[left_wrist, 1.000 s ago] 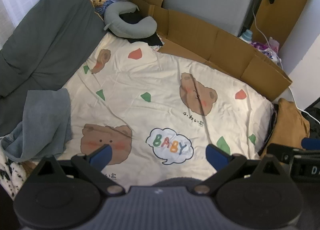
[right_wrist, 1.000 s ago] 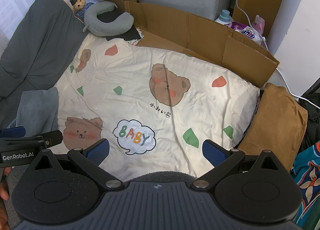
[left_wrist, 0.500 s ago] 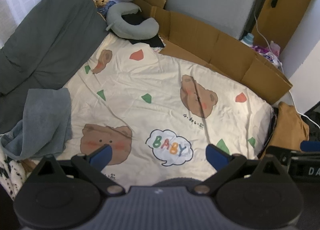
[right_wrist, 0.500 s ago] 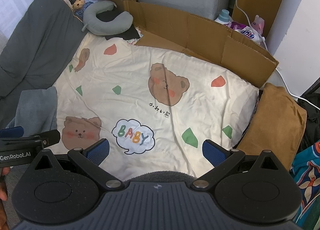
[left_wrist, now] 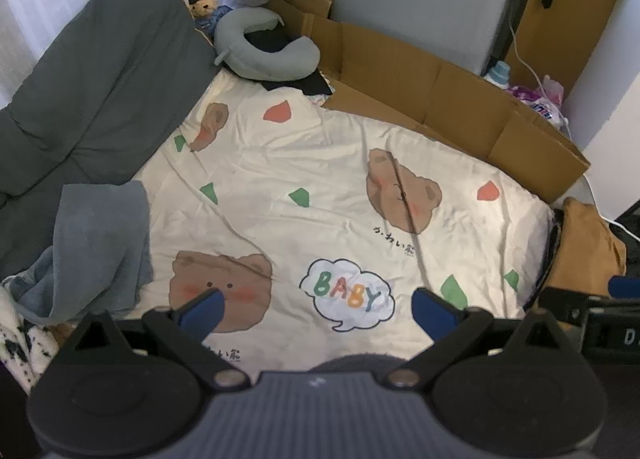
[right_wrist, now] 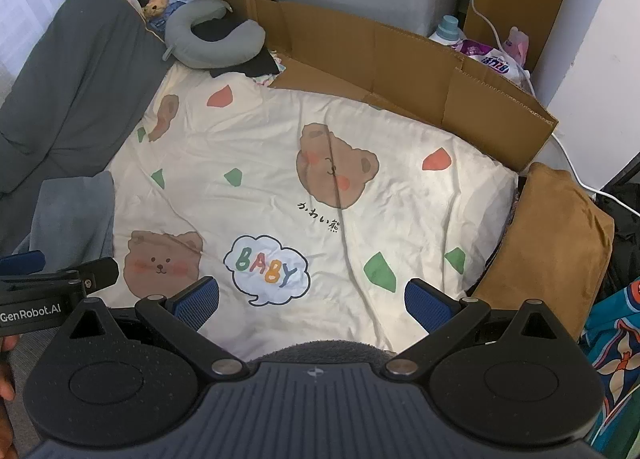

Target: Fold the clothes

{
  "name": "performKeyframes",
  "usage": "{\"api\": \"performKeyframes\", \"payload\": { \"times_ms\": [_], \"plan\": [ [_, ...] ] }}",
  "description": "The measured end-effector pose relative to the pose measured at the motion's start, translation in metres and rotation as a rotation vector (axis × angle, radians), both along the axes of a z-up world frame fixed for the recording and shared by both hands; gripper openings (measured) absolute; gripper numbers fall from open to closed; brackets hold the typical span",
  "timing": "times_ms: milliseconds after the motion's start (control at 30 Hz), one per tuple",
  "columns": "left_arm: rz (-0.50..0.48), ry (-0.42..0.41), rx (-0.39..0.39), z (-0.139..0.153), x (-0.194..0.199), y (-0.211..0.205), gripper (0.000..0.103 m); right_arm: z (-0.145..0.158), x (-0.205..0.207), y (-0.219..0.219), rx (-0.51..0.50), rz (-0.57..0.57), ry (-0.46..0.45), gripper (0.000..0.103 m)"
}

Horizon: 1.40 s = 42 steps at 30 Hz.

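A rumpled blue-grey cloth garment (left_wrist: 96, 247) lies in a loose heap at the left edge of the cream bear-print bedsheet (left_wrist: 320, 195), partly overlapping it and resting against the dark grey quilt (left_wrist: 100, 99); a folded tan-brown cloth garment (right_wrist: 556, 243) lies flat off the sheet's right edge

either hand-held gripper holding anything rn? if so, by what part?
Nothing held. The left hand-held gripper and right hand-held gripper are both open, hovering over the bear-print sheet; nothing between their fingers.
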<state>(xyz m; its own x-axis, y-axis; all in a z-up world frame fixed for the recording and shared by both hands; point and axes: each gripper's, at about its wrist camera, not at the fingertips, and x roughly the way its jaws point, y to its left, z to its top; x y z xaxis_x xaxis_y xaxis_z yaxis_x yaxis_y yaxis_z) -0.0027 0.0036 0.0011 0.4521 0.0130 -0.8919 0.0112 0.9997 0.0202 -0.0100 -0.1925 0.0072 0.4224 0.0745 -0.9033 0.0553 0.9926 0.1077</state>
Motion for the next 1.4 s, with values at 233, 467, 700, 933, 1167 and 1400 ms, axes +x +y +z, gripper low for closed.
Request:
{"api": "performKeyframes", "payload": {
  "times_ms": [233,467,700,933,1167,1400],
  "plan": [
    [0.0,-0.015,0.031,0.003,-0.001,-0.001,0.101,0.0,0.0,0.002,-0.009,0.0,0.0,0.102],
    [0.001,-0.033,0.048,0.006,-0.003,0.001,0.101,0.0,0.001,0.005,-0.016,0.005,-0.001,0.102],
    [0.001,-0.03,0.038,0.006,-0.002,0.004,0.101,0.001,-0.001,0.003,0.013,-0.001,-0.021,0.102],
    [0.047,-0.018,-0.011,0.008,-0.001,0.015,0.101,0.003,0.0,0.002,0.008,-0.016,-0.027,0.102],
    [0.064,-0.015,-0.017,0.009,0.005,0.034,0.101,0.008,0.002,-0.007,0.025,-0.044,-0.041,0.102],
    [0.121,-0.05,-0.007,0.017,0.016,0.068,0.102,0.017,0.008,-0.017,0.023,-0.071,-0.082,0.102]
  ]
}}
